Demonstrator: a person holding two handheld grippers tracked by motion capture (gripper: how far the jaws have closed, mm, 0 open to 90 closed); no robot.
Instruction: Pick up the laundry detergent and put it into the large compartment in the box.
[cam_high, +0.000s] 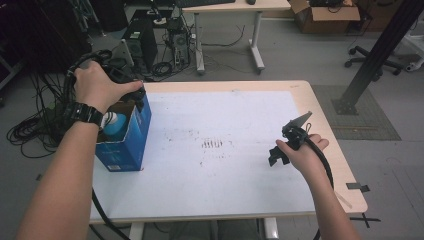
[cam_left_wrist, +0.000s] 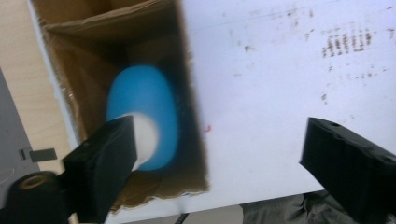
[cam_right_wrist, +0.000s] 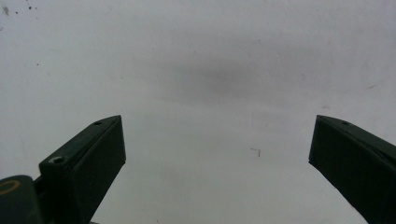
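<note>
The high view looks forward and down from above the person's side of the bench (cam_high: 225, 150), taking in its whole white top and the floor beyond. The left gripper view hangs close over the open blue box (cam_high: 131, 135) at the bench's left edge, facing down into it (cam_left_wrist: 84, 84); both views share that box and the stained white surface beside it. The right gripper view faces plain white benchtop (cam_right_wrist: 210, 70) from close above.

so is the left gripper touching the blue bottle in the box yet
Cannot tell. In the left gripper view the left gripper is open over the box, and one of its fingers overlaps the bottle, but no contact or gap shows plainly.
</note>
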